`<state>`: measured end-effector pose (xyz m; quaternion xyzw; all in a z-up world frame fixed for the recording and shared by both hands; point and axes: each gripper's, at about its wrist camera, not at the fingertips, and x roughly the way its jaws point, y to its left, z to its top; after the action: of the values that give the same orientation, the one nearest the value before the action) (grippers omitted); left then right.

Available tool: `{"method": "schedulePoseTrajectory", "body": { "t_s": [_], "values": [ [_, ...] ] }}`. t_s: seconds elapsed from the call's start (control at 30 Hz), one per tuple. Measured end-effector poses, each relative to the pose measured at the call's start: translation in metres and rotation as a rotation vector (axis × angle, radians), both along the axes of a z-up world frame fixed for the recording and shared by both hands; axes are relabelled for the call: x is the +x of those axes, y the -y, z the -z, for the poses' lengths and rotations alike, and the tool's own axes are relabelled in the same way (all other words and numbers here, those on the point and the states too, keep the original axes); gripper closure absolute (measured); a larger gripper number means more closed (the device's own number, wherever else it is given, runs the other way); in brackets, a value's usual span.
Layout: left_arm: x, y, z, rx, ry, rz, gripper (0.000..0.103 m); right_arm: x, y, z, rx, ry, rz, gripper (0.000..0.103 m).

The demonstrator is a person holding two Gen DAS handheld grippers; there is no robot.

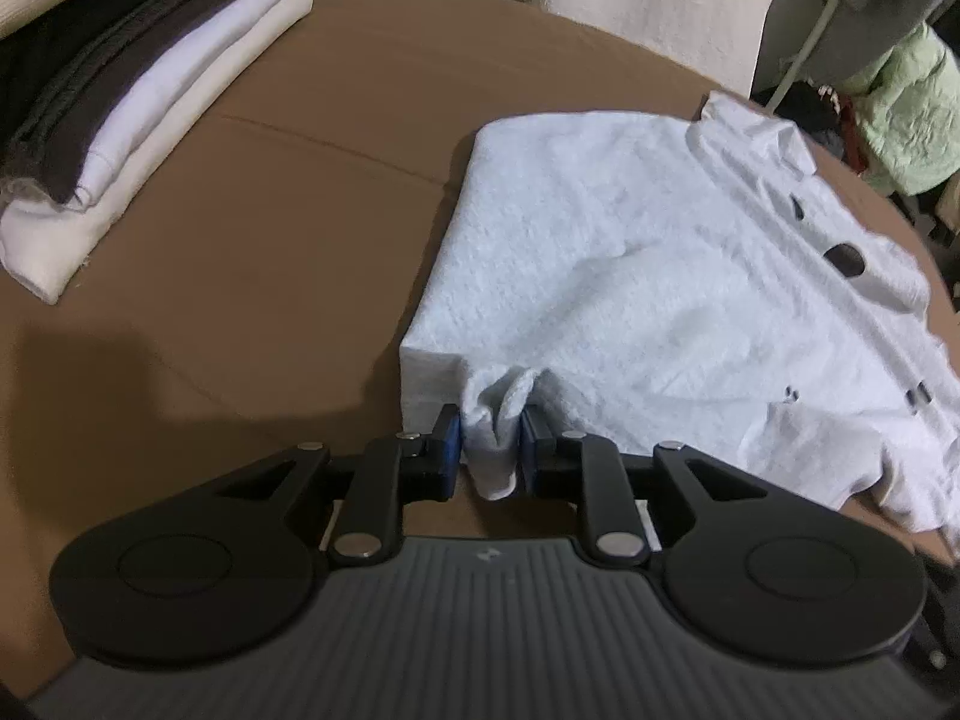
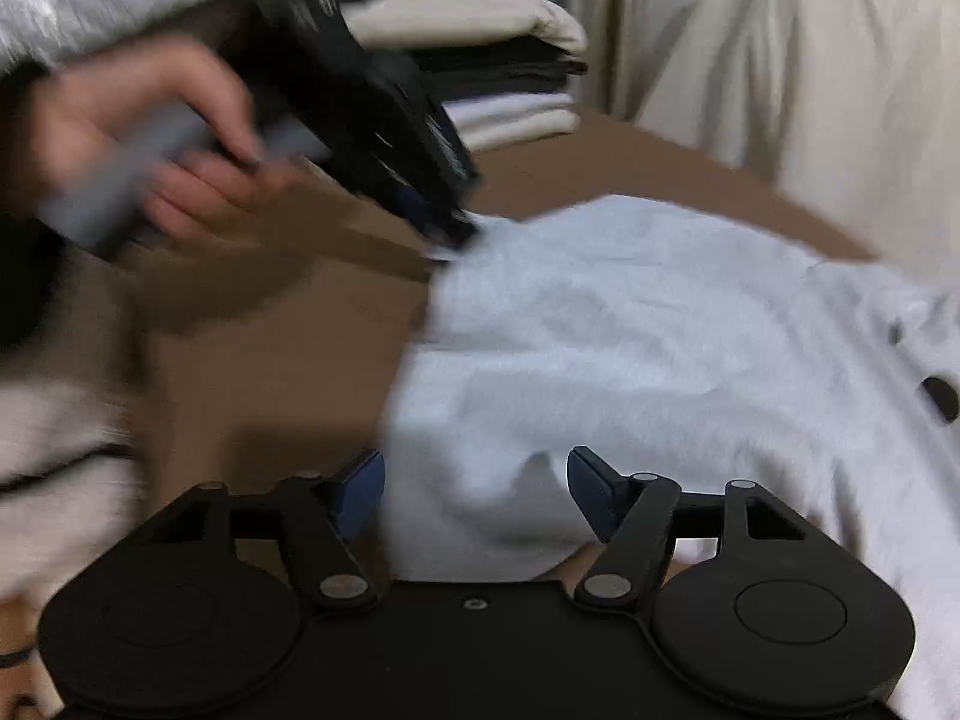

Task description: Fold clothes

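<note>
Pinching a bunched corner of the white shirt (image 1: 648,276) on the brown tabletop (image 1: 258,276), the left hand-held gripper (image 1: 491,444) is clamped; the right hand-held gripper (image 2: 475,489) straddles the hem, fingers apart

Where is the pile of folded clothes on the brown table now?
In the left wrist view the pile of folded clothes lies at the far left of the brown table, apart from the white shirt that the left gripper pinches.
</note>
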<state>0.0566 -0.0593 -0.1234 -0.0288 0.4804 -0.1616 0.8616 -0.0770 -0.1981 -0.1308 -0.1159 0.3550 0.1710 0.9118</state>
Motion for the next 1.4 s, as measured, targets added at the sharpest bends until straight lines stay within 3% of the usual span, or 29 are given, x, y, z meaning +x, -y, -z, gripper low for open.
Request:
{"method": "schedulePoseTrajectory", "body": {
  "t_s": [0.07,0.1,0.13,0.17,0.3,0.4,0.47,0.57,0.6,0.63,0.67,0.7,0.77,0.9,1.0,1.1,1.17,1.3,1.33,1.37,1.4],
  "values": [
    [-0.007,-0.005,-0.006,-0.018,0.009,-0.012,0.077,0.014,-0.001,0.012,-0.026,-0.020,0.023,0.061],
    [-0.011,-0.009,-0.010,-0.033,0.015,-0.019,0.075,0.018,0.002,0.012,-0.006,-0.023,0.045,0.086],
    [-0.014,-0.013,-0.014,-0.048,0.021,-0.027,0.069,0.020,0.006,0.011,0.014,-0.025,0.068,0.103],
    [-0.019,-0.017,-0.017,-0.066,0.029,-0.033,0.062,0.020,0.011,0.006,0.031,-0.018,0.094,0.103],
    [-0.041,-0.030,-0.022,-0.137,0.006,-0.001,0.054,0.009,0.036,-0.015,0.107,0.047,0.193,0.103],
    [-0.055,-0.025,-0.010,-0.204,-0.071,0.068,0.049,0.005,0.056,-0.025,0.177,0.030,0.259,0.103],
    [-0.061,-0.012,0.001,-0.192,-0.114,0.127,0.049,0.002,0.069,-0.030,0.197,0.016,0.303,0.103],
    [-0.069,0.014,0.008,-0.099,-0.099,0.158,0.042,-0.002,0.097,-0.044,0.222,0.022,0.388,0.093],
    [-0.071,0.023,0.010,-0.058,-0.091,0.175,0.039,-0.006,0.110,-0.051,0.231,0.031,0.426,0.081],
    [-0.074,0.031,0.012,-0.032,-0.080,0.195,0.032,-0.010,0.123,-0.057,0.239,0.038,0.465,0.058],
    [-0.078,0.038,0.014,-0.020,-0.067,0.217,0.027,-0.013,0.137,-0.062,0.247,0.036,0.511,0.047],
    [-0.080,0.043,0.016,-0.019,-0.055,0.235,0.025,-0.018,0.154,-0.066,0.266,0.030,0.569,0.038],
    [-0.082,0.051,0.020,-0.010,-0.076,0.239,0.018,-0.028,0.192,-0.063,0.364,0.003,0.702,0.038],
    [-0.105,0.063,0.008,-0.009,-0.012,0.290,0.019,-0.050,0.250,-0.042,0.575,-0.083,0.921,0.038],
    [-0.132,0.075,-0.007,-0.016,0.109,0.382,0.020,-0.057,0.264,-0.039,0.685,-0.113,0.952,0.038],
    [-0.155,0.086,-0.008,-0.014,0.172,0.453,0.022,-0.059,0.262,-0.040,0.680,-0.132,0.934,0.038],
    [-0.159,0.101,0.002,0.040,0.166,0.503,0.022,-0.061,0.258,-0.041,0.651,-0.132,0.921,0.036],
    [-0.156,0.128,0.035,0.291,0.179,0.502,0.022,-0.068,0.261,-0.039,0.662,-0.143,0.918,0.036],
    [-0.153,0.130,0.039,0.312,0.192,0.494,0.022,-0.067,0.262,-0.038,0.663,-0.145,0.926,0.036],
    [-0.152,0.129,0.039,0.300,0.214,0.488,0.040,-0.066,0.264,-0.036,0.664,-0.144,0.936,0.036],
    [-0.152,0.128,0.035,0.313,0.243,0.480,0.065,-0.066,0.266,-0.035,0.668,-0.147,0.944,0.036]
  ]
}}
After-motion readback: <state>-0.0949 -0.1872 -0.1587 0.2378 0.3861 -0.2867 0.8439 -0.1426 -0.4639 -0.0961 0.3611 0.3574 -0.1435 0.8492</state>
